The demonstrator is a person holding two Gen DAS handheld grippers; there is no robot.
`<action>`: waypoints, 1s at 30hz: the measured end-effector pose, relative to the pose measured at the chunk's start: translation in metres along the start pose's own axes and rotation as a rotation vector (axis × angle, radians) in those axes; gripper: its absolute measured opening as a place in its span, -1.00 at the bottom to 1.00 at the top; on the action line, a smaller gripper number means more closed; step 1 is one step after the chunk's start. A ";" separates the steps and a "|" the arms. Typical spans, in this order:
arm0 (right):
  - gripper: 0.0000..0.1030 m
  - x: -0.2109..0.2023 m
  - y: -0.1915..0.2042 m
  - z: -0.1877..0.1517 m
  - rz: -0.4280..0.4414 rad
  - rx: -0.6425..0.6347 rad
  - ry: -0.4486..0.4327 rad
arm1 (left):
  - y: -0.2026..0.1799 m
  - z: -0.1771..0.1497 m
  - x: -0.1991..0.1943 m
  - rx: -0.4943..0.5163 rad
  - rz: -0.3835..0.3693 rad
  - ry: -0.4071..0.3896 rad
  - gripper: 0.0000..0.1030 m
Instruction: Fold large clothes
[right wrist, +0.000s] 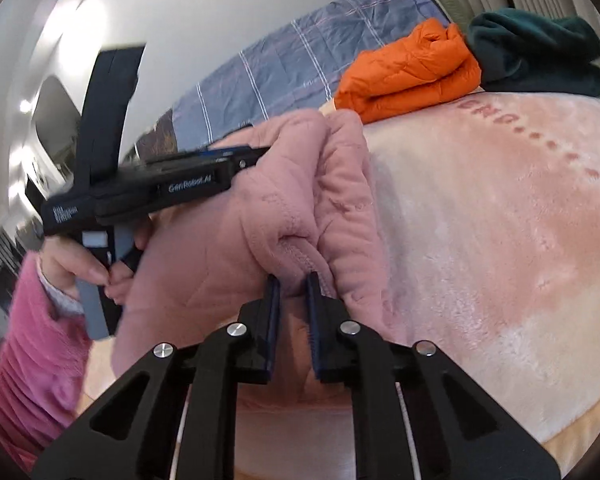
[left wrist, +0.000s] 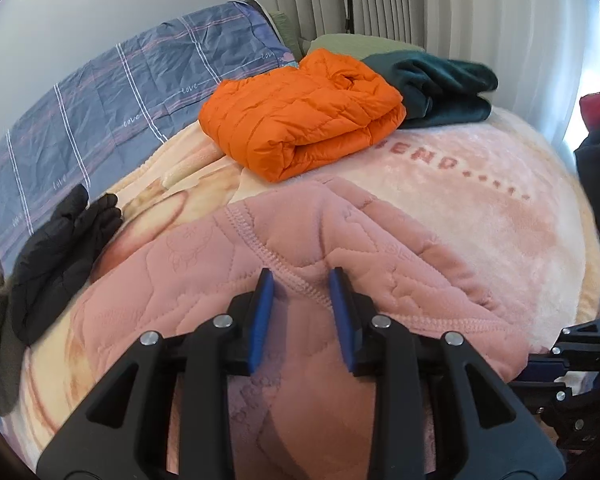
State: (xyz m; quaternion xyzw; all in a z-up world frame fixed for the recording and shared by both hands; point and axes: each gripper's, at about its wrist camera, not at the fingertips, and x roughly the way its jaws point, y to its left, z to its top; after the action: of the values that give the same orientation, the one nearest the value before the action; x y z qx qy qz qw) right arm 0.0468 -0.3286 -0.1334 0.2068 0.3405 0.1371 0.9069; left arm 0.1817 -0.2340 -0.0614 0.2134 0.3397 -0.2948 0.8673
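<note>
Pink quilted garment is bunched up on the bed's blanket, lifted between both grippers. Right gripper has its jaws pinched on a ribbed seam. Left gripper straddles the stitched edge, but its jaws look fairly wide apart, so I honestly can't tell if it's clamping anything. That's my worry: thick, puffy fabric could slide out on that side and the fold ends up lopsided. Also the folded orange jacket and green fleece sit not far behind, so a big swing could knock them.
</note>
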 end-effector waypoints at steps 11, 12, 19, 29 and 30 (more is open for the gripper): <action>-0.77 0.008 0.013 -0.006 -0.093 -0.090 -0.006 | -0.016 -0.001 0.003 0.062 0.070 0.011 -0.41; -0.77 0.007 0.014 -0.006 -0.100 -0.095 -0.009 | -0.015 -0.001 0.002 0.059 0.072 0.010 -0.41; -0.76 0.003 0.023 -0.015 -0.146 -0.144 -0.035 | -0.005 0.023 -0.022 0.027 0.032 0.036 -0.35; -0.76 0.004 0.020 -0.012 -0.104 -0.140 -0.024 | 0.034 0.031 0.055 -0.022 0.116 0.183 0.01; -0.76 0.006 0.021 -0.012 -0.120 -0.144 -0.024 | 0.040 0.032 0.065 -0.058 0.094 0.205 0.00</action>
State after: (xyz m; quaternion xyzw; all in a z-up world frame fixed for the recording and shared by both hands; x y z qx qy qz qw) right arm 0.0411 -0.3047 -0.1349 0.1223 0.3305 0.1042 0.9300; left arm 0.2610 -0.2465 -0.0794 0.2331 0.4247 -0.2207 0.8465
